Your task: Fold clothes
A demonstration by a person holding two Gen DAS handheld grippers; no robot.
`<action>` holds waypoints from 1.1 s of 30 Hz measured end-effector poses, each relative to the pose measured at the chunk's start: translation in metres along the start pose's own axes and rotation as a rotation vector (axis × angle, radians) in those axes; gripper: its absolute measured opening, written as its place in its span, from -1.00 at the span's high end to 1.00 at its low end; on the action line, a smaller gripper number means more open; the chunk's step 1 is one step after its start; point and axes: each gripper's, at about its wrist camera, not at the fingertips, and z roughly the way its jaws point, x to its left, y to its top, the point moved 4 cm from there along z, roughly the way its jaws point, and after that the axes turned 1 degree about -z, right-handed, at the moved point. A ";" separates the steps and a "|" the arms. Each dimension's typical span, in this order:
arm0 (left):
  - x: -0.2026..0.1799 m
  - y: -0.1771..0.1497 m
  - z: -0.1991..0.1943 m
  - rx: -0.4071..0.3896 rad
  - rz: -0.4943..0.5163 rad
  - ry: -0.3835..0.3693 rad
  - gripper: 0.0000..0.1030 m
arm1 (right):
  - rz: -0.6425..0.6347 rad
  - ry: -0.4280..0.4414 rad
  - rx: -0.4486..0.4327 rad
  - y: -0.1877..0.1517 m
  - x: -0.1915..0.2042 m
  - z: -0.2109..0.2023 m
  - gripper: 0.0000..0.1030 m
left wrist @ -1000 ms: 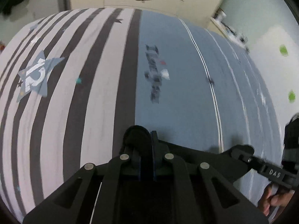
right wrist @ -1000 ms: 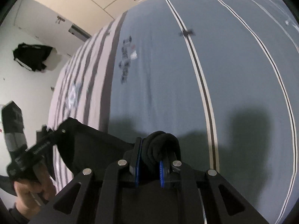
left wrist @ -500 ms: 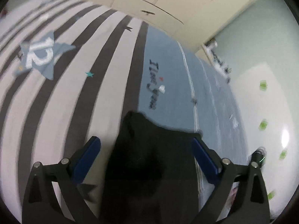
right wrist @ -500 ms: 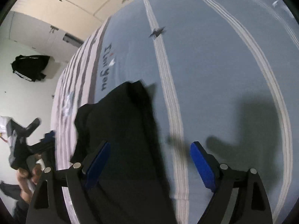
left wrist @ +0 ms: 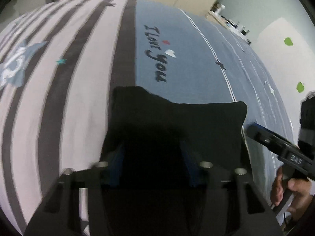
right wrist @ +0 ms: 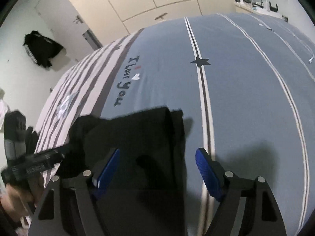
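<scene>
A black garment (left wrist: 177, 118) lies folded on the bed, its far edge just short of the "I love you" lettering (left wrist: 157, 59). My left gripper (left wrist: 152, 157) hangs low over its near part. The jaws are closing with dark cloth between the blue pads (left wrist: 116, 157), and I see no firm pinch. My right gripper (right wrist: 157, 165) stands open over the garment (right wrist: 137, 129). Its jaws are also closing, and the cloth's right edge lies between them without touching the pads. Each gripper shows in the other's view: the right gripper (left wrist: 275, 143), and the left gripper (right wrist: 39, 163).
The bed cover (left wrist: 177, 29) is blue with thin white lines on the right and grey-and-white striped (left wrist: 59, 78) on the left. Cream wardrobe doors (right wrist: 157, 0) stand behind the bed. A black jacket (right wrist: 41, 47) hangs on the wall. A hand (left wrist: 285, 188) holds the right gripper.
A second ago both grippers were shut on black cloth. They then opened wide and let the garment drop onto the bed. Now both are lower with narrower jaws.
</scene>
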 end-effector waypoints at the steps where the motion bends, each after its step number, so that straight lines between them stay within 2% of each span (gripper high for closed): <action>1: -0.003 0.005 0.002 -0.006 0.017 -0.009 0.82 | -0.004 0.001 0.018 0.005 0.001 0.009 -0.20; 2: -0.006 0.009 0.003 -0.014 0.034 -0.013 0.89 | -0.010 0.002 0.036 0.009 0.002 0.018 -0.03; 3: -0.008 0.012 0.001 -0.026 0.051 -0.009 0.89 | -0.019 0.001 0.056 0.012 0.003 0.025 0.45; 4: -0.010 0.016 0.000 -0.034 0.063 -0.008 0.90 | -0.028 0.000 0.069 0.014 0.004 0.030 0.70; 7: -0.009 0.038 -0.005 -0.037 0.063 -0.027 0.90 | -0.029 -0.002 0.068 0.021 0.005 0.035 0.83; 10: 0.000 0.068 -0.003 -0.051 0.027 -0.025 0.90 | 0.033 0.013 0.049 0.033 -0.007 0.030 0.83; 12: 0.001 0.082 0.007 -0.035 0.052 0.018 0.90 | 0.062 0.001 0.030 0.044 -0.014 0.029 0.83; 17: 0.008 0.090 0.039 0.040 0.052 0.079 0.88 | 0.113 -0.015 0.083 0.055 -0.025 0.053 0.83; 20: 0.022 0.089 0.044 0.088 -0.029 0.045 0.77 | 0.103 -0.027 0.086 0.052 -0.026 0.055 0.83; 21: 0.026 0.088 0.037 0.083 -0.062 0.026 0.64 | 0.110 -0.016 0.083 0.050 -0.027 0.052 0.79; 22: 0.027 0.086 0.027 0.066 -0.075 0.010 0.40 | 0.118 -0.005 0.081 0.048 -0.029 0.050 0.76; 23: 0.028 0.084 0.016 0.049 -0.087 -0.005 0.23 | 0.122 0.009 0.076 0.045 -0.030 0.046 0.72; 24: 0.028 0.081 0.003 0.019 -0.086 -0.014 -0.03 | 0.119 0.029 0.069 0.041 -0.032 0.040 0.65; 25: 0.026 0.075 -0.017 -0.035 -0.062 -0.009 -0.15 | 0.112 0.042 0.062 0.037 -0.034 0.034 0.51; 26: 0.024 0.067 -0.039 -0.083 -0.039 -0.019 -0.20 | 0.094 0.042 0.056 0.031 -0.036 0.025 0.44; 28: 0.022 0.045 -0.070 -0.125 -0.034 -0.073 -0.32 | 0.072 0.050 0.054 0.006 -0.044 0.005 0.29; 33: 0.014 -0.046 -0.093 -0.024 -0.106 -0.177 -0.32 | 0.081 0.076 0.083 -0.066 -0.059 -0.038 0.23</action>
